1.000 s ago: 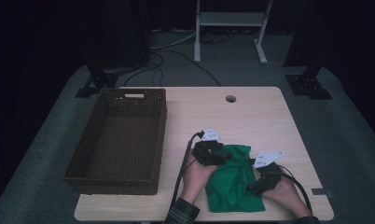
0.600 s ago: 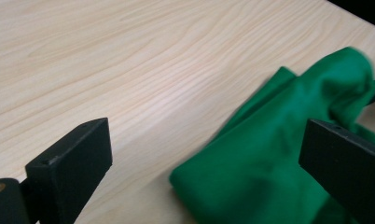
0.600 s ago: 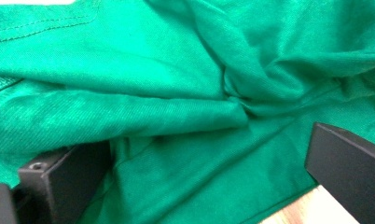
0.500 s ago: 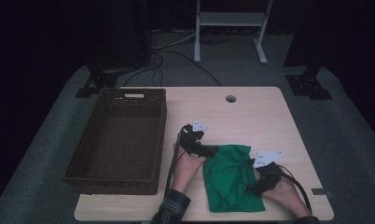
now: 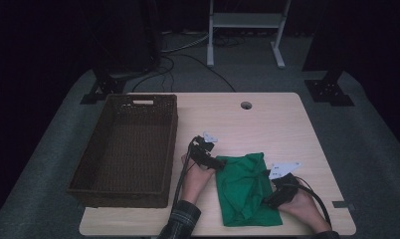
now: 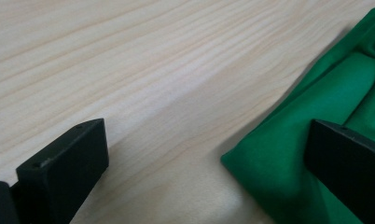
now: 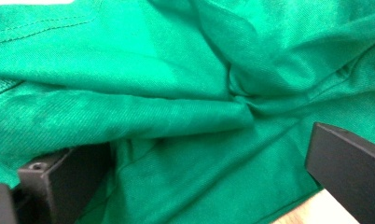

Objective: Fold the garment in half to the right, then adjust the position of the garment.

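The green cloth point(image 5: 247, 188) lies folded on the bench point(image 5: 267, 124) beside the basket point(image 5: 126, 149), the right claw point(image 5: 267, 201) spread over its folds probably to steady it, while the left claw point(image 5: 219, 163), its jaws just opened wide, straddles one corner to take it.

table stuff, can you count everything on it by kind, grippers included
green cloth: 1
brown wicker basket: 1
hand-held grippers: 2, the left gripper and the right gripper
total: 4
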`<action>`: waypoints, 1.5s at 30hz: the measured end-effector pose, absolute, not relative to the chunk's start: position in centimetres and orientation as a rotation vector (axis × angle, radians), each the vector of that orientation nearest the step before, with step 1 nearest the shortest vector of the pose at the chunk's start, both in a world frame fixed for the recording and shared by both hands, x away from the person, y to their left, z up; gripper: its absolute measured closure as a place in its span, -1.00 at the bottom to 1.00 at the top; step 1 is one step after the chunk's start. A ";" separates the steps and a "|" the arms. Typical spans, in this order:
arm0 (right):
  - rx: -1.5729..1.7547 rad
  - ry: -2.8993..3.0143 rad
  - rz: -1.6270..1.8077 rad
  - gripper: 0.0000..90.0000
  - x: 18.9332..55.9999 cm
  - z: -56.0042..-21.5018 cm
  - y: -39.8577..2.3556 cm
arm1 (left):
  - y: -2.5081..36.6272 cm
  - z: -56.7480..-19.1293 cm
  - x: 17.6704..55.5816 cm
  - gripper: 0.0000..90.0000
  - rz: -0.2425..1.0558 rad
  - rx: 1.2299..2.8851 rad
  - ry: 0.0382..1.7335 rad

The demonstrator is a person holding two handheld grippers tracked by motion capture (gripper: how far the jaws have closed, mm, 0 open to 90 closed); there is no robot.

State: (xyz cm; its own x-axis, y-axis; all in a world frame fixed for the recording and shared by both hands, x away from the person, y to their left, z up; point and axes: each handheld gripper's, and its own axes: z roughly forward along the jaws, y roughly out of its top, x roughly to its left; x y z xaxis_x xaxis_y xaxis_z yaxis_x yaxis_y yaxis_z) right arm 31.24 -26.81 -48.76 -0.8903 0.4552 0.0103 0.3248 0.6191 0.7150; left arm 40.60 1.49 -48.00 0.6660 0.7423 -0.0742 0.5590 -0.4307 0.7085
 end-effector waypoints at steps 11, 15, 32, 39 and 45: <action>0.709 2.642 1.109 -1.00 31.1 -48.7 -25.4 | 2.4 -48.4 41.5 -1.00 0.378 2.176 0.932; 0.737 2.623 1.108 -1.00 31.1 -48.4 -25.2 | 2.9 -48.4 42.1 -1.00 0.371 2.181 0.918; 0.796 2.489 1.269 -1.00 31.1 -43.7 -24.6 | 3.0 -48.4 42.3 -1.00 0.365 2.185 0.900; 0.779 2.489 1.284 -1.00 31.4 -43.2 -23.4 | 3.0 -48.4 42.3 -1.00 0.365 2.184 0.900; 0.764 2.501 1.284 -1.00 31.8 -43.0 -22.2 | 3.0 -48.4 42.3 -1.00 0.364 2.186 0.900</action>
